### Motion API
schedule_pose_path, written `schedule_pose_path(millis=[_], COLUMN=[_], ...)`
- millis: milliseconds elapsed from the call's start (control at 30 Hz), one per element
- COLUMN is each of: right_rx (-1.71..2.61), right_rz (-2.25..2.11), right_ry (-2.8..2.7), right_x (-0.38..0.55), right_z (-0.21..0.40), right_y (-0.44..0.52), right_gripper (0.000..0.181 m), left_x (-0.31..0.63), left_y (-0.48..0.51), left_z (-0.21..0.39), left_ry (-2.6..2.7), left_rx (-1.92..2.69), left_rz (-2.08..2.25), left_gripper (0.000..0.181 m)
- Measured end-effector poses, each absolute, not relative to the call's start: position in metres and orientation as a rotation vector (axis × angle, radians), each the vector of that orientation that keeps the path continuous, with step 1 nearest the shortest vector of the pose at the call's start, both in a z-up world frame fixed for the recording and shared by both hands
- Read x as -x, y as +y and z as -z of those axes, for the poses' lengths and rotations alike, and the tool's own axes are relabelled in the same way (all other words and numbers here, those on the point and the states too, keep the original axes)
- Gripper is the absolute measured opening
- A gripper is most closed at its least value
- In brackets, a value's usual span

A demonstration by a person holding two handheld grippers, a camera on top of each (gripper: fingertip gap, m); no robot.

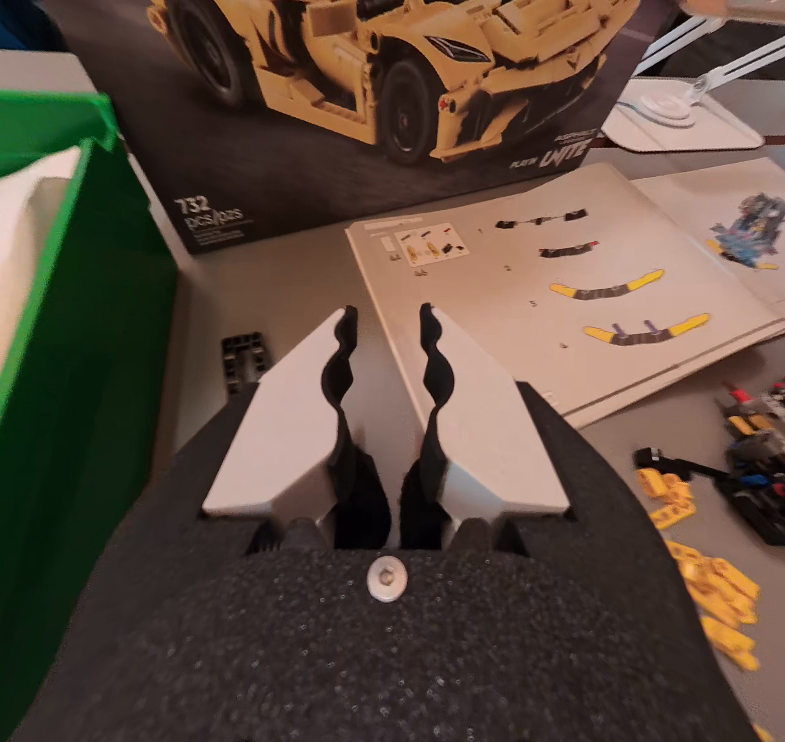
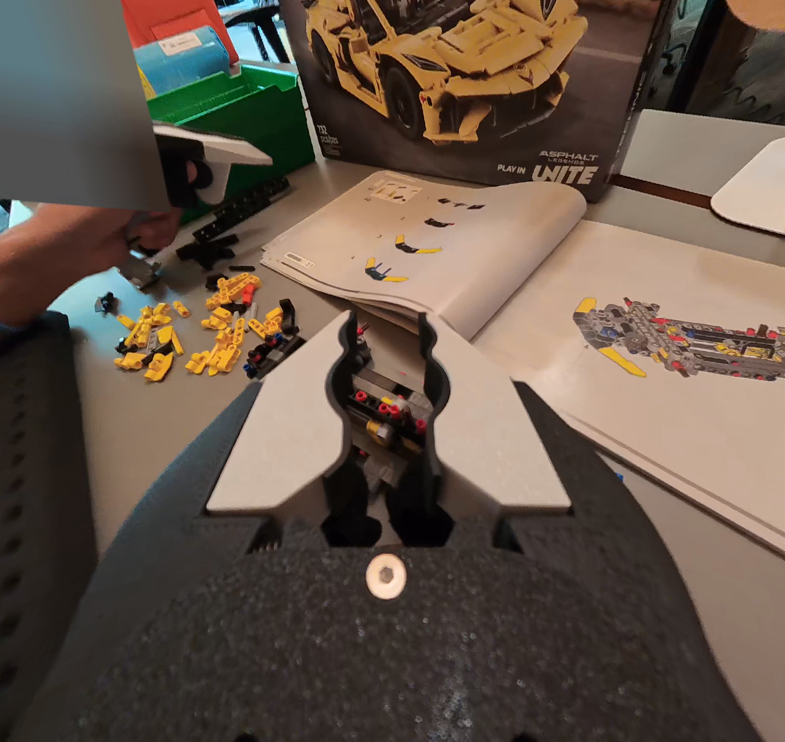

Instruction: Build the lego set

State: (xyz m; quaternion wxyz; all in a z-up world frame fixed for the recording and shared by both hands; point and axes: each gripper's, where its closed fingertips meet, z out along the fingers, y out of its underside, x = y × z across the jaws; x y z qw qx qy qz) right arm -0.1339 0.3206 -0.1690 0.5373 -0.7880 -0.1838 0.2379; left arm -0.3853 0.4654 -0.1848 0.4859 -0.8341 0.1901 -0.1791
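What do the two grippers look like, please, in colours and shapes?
The left gripper and the right gripper look alike: two pale grey wedge-shaped fingers with wavy black inner pads, on a speckled black body with one silver hex screw.

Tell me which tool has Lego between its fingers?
The right tool: a partly built grey and black assembly with red pins shows between its fingers. The left tool has only bare table there.

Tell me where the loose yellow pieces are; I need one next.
In the right wrist view the yellow pieces lie scattered on the table, left of the right claw, in front of the open instruction booklet.
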Motion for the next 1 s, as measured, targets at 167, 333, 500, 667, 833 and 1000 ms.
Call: schedule_pose_path(millis=[167,333,500,667,833,1000], right_rx=[1.927,1.903,1.888,1.877,1.863,1.863], right_rz=[-0.519,-0.579,-0.606,-0.608,-0.625,-0.618], right_ry=[-0.476,-0.423,-0.378,-0.36,-0.362,-0.374], right_x=[0.132,0.127,0.121,0.118,0.12,0.121], right_z=[0.184,0.174,0.168,0.165,0.159,0.159], right_y=[0.314,0.313,0.312,0.31,0.308,0.305], right_gripper=[0.026,0.024,0.024,0.023,0.023,0.023], left_x=[0.41,0.405,0.388,0.34,0.319,0.305], left_y=[0.477,0.474,0.461,0.384,0.336,0.321], left_z=[0.189,0.182,0.155,0.154,0.209,0.231], left_ry=[0.505,0.518,0.55,1.102,1.772,2.075], left_rx=[1.99,1.963,1.871,1.831,1.668,1.661], left_rz=[0.308,0.323,0.445,0.681,0.447,0.536], left_gripper=[0.024,0.024,0.024,0.03,0.025,0.023])
